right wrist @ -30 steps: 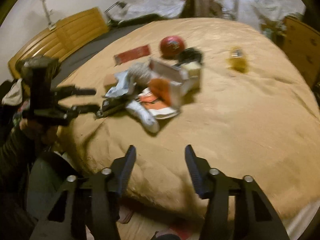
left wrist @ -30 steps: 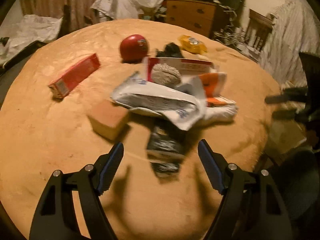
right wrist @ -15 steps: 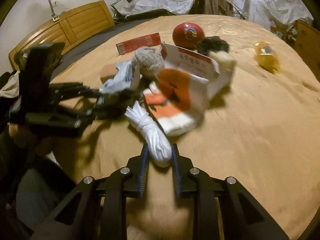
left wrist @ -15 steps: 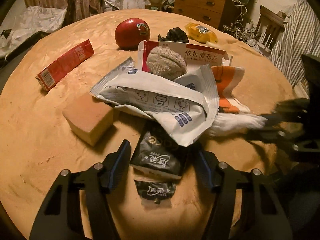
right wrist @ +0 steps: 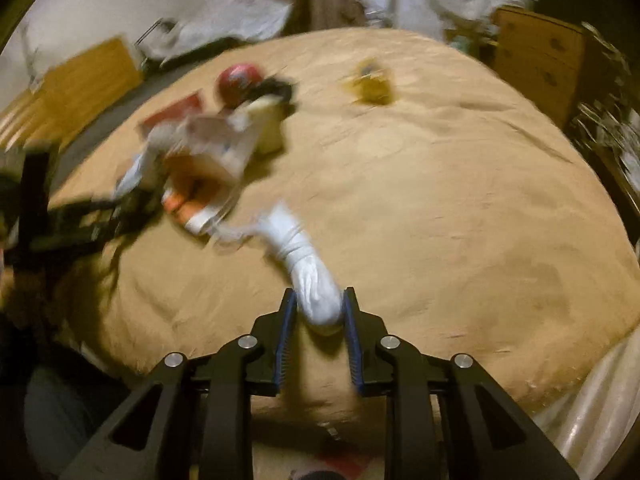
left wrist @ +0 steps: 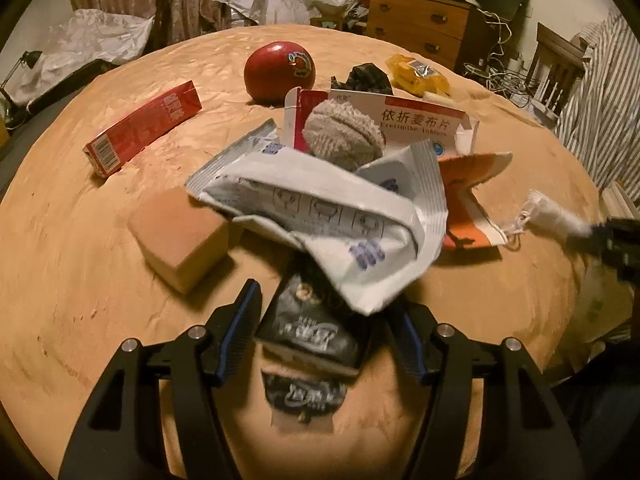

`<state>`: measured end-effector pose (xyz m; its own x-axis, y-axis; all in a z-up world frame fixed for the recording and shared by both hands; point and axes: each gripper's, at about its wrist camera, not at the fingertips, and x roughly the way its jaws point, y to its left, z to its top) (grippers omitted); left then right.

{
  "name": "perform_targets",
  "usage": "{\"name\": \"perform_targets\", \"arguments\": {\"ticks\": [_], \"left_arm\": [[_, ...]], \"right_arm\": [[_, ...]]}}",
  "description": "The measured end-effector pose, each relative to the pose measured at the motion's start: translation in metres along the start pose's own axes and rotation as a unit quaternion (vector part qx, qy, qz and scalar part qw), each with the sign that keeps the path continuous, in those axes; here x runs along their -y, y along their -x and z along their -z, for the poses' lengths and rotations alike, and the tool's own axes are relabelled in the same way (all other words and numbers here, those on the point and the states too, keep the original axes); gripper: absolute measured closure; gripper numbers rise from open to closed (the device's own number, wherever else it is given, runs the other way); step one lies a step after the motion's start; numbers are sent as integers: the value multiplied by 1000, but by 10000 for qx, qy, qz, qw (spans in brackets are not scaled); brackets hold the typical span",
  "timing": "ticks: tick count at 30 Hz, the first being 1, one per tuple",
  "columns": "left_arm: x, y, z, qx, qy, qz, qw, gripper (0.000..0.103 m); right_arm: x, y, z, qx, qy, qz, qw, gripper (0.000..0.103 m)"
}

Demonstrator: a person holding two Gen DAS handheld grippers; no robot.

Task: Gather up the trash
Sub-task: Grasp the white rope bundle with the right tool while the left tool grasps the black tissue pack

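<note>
The left gripper [left wrist: 324, 332] is closed around the black packet [left wrist: 316, 332], whose long axis runs straight ahead between its fingers, while the right gripper [right wrist: 318, 312], its jaws opening a little, holds the white bundle [right wrist: 310, 280] pointing forward-left.

red apple [left wrist: 279, 70], red carton [left wrist: 142, 130], yellow wrapper [left wrist: 416, 74], black packet [left wrist: 316, 328], tan sponge [left wrist: 180, 236].

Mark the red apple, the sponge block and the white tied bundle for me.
red apple [left wrist: 279, 70], left wrist view, middle of its front skin.
sponge block [left wrist: 176, 222], left wrist view, centre of its top face.
white tied bundle [right wrist: 310, 280], right wrist view, thick end near the gripper.
</note>
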<state>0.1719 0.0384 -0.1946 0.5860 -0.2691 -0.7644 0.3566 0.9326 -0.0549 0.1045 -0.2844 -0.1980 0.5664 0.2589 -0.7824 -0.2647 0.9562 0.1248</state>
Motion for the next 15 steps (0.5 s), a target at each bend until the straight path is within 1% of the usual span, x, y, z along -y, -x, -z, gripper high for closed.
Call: {"name": "perform_targets", "arguments": {"ticks": [1, 3, 4, 5, 8, 10, 11, 13, 14, 15], "left_arm": [[1, -1, -1, -10, -12, -29, 10000, 43], [2, -2, -1, -28, -29, -59, 10000, 43], [2, -2, 0, -22, -29, -54, 10000, 47], [3, -2, 0, -22, -29, -47, 10000, 48], [3, 1, 3, 6, 12, -51, 10000, 54], [4, 3, 6, 36, 73, -70, 9999, 58], [4, 5, 8, 51, 112, -72, 9999, 59], [4, 11, 13, 84, 203, -83, 9997, 60], [4, 13, 15, 91, 224, -83, 9997, 61], [4, 17, 18, 92, 261, -76, 9996, 62]], "right_arm": [[-7, 0, 0, -58, 180, -27, 9998, 65], [-13, 6, 0, -21, 359, 42, 9993, 49], [-15, 9, -4, 32, 449, 99, 9989, 46], [-16, 12, -6, 61, 475, 120, 9988, 45], [-16, 10, -16, -28, 534, 119, 9985, 45], [-19, -4, -22, -244, 655, 156, 9974, 49], [-19, -10, -22, -349, 690, 166, 9969, 59], [-22, -20, -23, -460, 781, 231, 9956, 66], [-24, -22, -23, -441, 793, 247, 9956, 76], [-25, -22, -23, -427, 778, 225, 9958, 83]]}}
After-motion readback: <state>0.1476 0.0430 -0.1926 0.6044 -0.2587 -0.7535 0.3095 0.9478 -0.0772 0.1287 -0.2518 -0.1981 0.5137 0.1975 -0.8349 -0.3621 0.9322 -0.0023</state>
